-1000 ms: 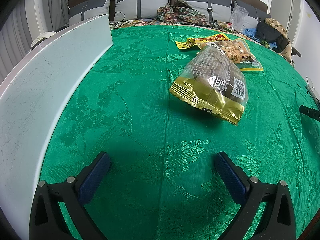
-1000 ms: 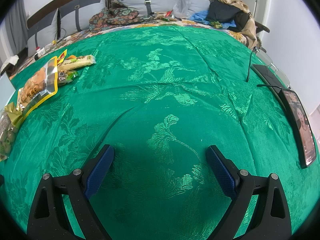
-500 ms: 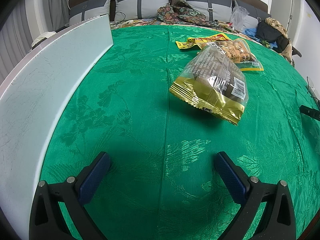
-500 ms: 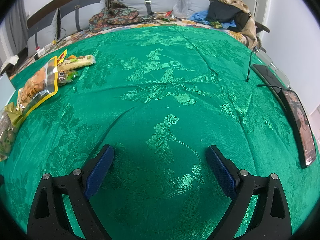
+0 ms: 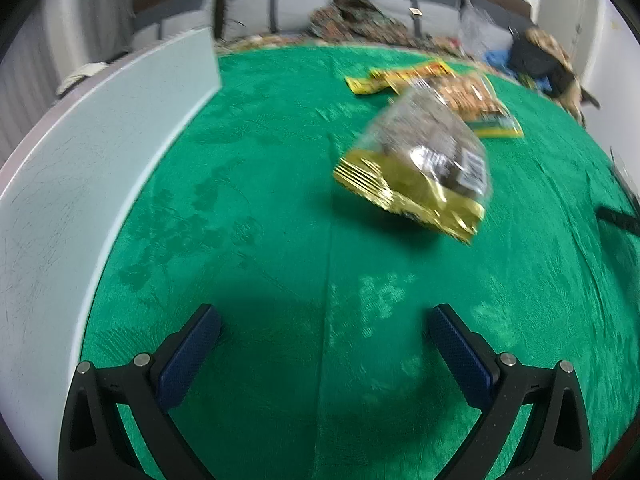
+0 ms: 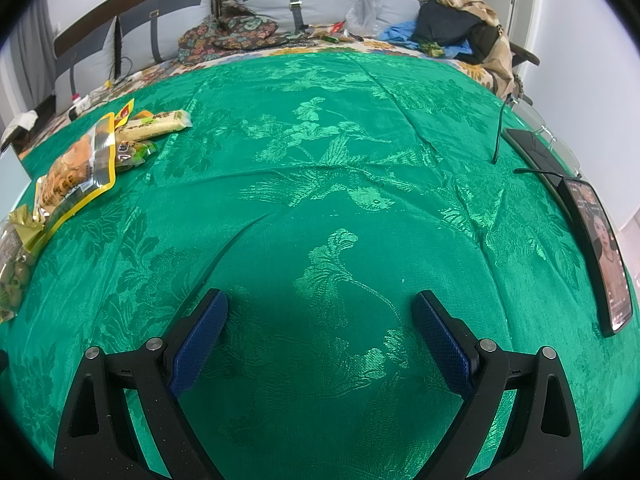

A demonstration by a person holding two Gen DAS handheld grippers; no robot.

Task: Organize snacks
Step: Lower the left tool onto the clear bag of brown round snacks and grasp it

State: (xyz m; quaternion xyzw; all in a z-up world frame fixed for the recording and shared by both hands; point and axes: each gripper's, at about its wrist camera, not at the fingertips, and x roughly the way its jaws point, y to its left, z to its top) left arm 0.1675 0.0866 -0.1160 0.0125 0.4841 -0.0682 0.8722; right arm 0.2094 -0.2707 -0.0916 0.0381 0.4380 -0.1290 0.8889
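A gold and clear snack bag (image 5: 420, 168) lies on the green cloth ahead and right of my left gripper (image 5: 324, 320), which is open and empty, well short of it. Behind it lie an orange snack bag with a yellow border (image 5: 476, 100) and yellow packets (image 5: 384, 78). In the right wrist view the same snacks sit at the far left: the orange bag (image 6: 76, 176), a pale bar packet (image 6: 156, 126) and the gold bag's edge (image 6: 12, 264). My right gripper (image 6: 320, 304) is open and empty over bare cloth.
A white board or box wall (image 5: 80, 168) runs along the left side. Two phones (image 6: 596, 248) and a cable (image 6: 498, 132) lie at the cloth's right edge. Pillows, clothes and a plastic bag (image 6: 364, 4) are at the far end.
The left wrist view has become blurred and shifted slightly, so the left gripper is moving. The right gripper has not moved. Both stay open.
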